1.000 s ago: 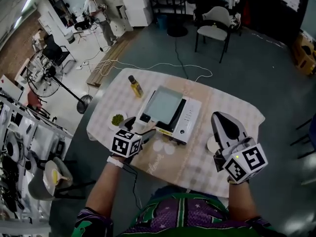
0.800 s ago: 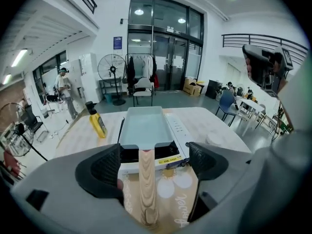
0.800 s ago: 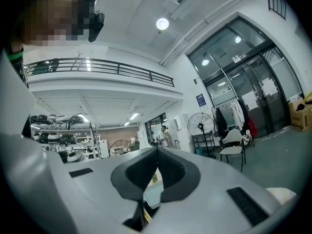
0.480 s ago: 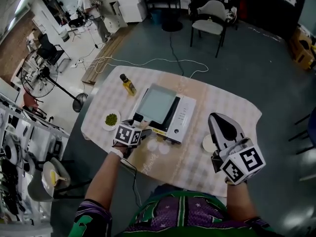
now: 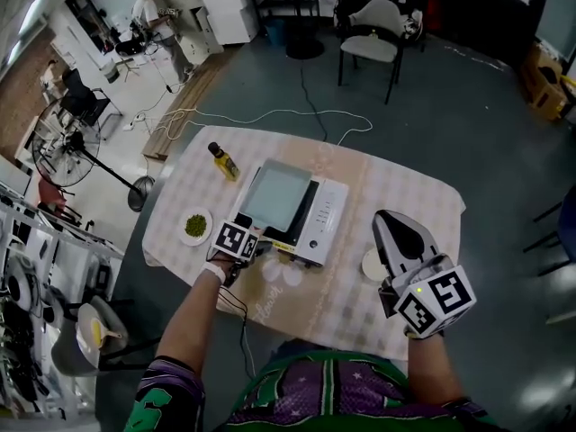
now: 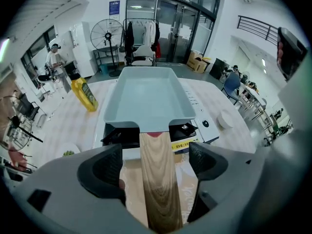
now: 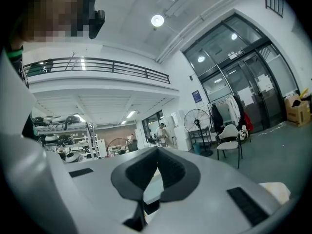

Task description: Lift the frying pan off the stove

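A rectangular grey-blue frying pan (image 5: pixel 274 193) (image 6: pixel 144 96) sits on a white stove (image 5: pixel 326 216) (image 6: pixel 207 112) on the checked tablecloth. Its wooden handle (image 6: pixel 158 179) sticks out toward me. My left gripper (image 5: pixel 259 247) (image 6: pixel 156 165) is open around that handle, which runs between the two jaws with a gap on each side. In the head view the handle is mostly hidden under the gripper. My right gripper (image 5: pixel 397 224) (image 7: pixel 157 168) is shut on nothing, held above the table's right side, away from the stove.
A yellow oil bottle (image 5: pixel 222 161) (image 6: pixel 85 94) stands left of the stove. A small dish of green food (image 5: pixel 195 226) lies near the left edge, and a white bowl (image 5: pixel 372 264) (image 6: pixel 225 119) right of the stove. A chair (image 5: pixel 373 30) and a fan (image 5: pixel 99 147) stand beyond.
My left gripper has moved forward to the front of the stove, with the pan handle now between its jaws. The right gripper has kept its place.
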{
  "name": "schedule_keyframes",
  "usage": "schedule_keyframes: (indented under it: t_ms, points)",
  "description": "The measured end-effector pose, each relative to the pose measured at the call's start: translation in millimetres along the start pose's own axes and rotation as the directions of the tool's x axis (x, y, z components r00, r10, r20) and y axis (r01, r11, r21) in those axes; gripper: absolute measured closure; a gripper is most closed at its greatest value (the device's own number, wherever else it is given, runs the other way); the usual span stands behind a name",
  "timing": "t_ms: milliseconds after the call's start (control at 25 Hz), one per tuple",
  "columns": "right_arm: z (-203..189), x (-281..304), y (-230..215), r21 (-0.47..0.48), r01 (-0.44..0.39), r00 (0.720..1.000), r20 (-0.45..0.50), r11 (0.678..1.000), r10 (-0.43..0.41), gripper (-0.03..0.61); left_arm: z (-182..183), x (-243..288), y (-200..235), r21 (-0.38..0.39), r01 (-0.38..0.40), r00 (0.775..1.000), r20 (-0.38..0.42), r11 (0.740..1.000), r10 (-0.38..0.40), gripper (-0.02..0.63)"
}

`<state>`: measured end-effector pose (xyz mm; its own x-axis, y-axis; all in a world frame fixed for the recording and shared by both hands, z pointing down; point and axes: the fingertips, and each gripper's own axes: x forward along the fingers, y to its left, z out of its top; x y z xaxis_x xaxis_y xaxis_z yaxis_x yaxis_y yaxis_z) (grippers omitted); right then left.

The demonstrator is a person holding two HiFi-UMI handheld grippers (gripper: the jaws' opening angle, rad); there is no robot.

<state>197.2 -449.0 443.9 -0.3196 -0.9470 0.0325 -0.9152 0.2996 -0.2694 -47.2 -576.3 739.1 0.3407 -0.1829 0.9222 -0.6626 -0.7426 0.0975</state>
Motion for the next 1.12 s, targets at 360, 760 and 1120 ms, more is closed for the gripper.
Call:
schedule_keyframes:
  t_ms: [360, 760, 1120]
  points:
    - [-20, 12, -11, -0.076, 0.039, 0.997, -0.065, 0.996, -0.044, 0.571, 4, 19, -5, -0.039, 0.038, 0.996, -0.077, 0.999, -0.041, 0.172]
    - [-33, 21, -10, -0.041, 0.031, 0.994, -0.104, 0.999, -0.035, 0.572, -2, 16, -2, -0.064, 0.036, 0.988, -0.147, 0.997, -0.045, 0.425]
    - [-39, 17, -5, -0.030, 0.025, 0.993, -0.117, 0.999, -0.029, 0.571, -14, 6, -7, -0.027, 0.000, 0.993, -0.116, 1.000, -0.003, 0.430]
